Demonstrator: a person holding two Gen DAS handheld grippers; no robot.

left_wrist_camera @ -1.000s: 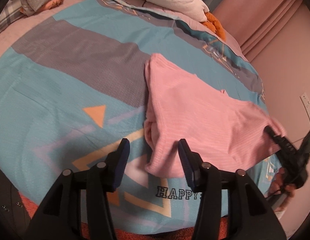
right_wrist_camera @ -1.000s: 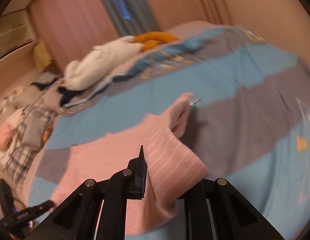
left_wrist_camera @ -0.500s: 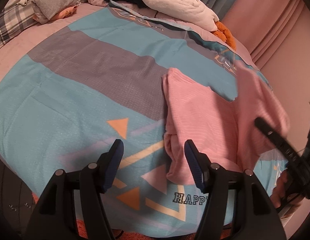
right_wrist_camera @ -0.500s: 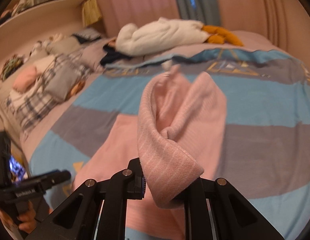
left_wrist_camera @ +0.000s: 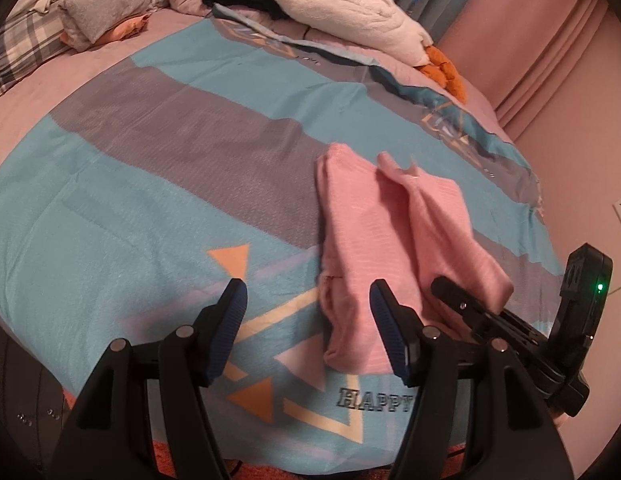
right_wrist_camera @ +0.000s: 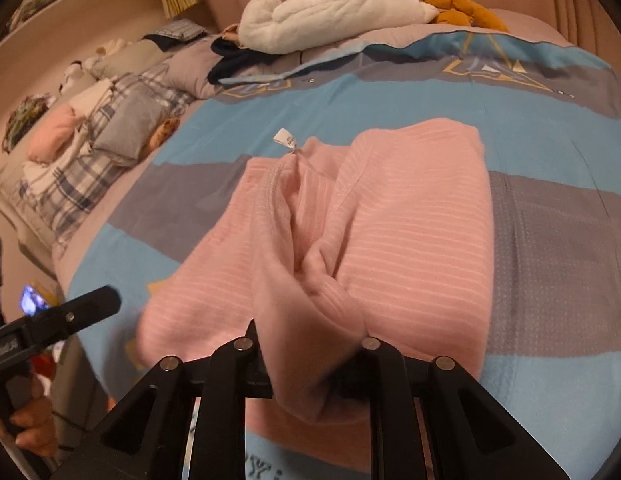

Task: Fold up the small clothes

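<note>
Bedding fills both views: a quilt (left_wrist_camera: 158, 184) in turquoise and grey bands with orange triangles and printed lettering, a white plush toy (right_wrist_camera: 334, 8) and plaid pillows (right_wrist_camera: 90, 148) at its far end.

1. Position. The pink garment (left_wrist_camera: 374, 232) lies on the quilt, just ahead and right of the left gripper (left_wrist_camera: 306, 332). The left gripper's blue-padded fingers (left_wrist_camera: 230, 320) stand spread apart with nothing between them; the garment's near edge lies partly between and beyond the right-hand finger. The right gripper (right_wrist_camera: 310, 364) is clamped on a bunched fold of the garment (right_wrist_camera: 390, 232), which drapes forward over its fingers.

2. Material. The garment is a soft ribbed knit with fine horizontal stripes and a white label (right_wrist_camera: 284, 139) at its far edge (label text unreadable). It is folded lengthwise into two overlapping panels.

3. Change. One second ago the garment lay spread wide with its right edge lifted out to the side; that edge has since been carried across onto the left half, giving a narrower stack. The left gripper has remained spread throughout.
</note>
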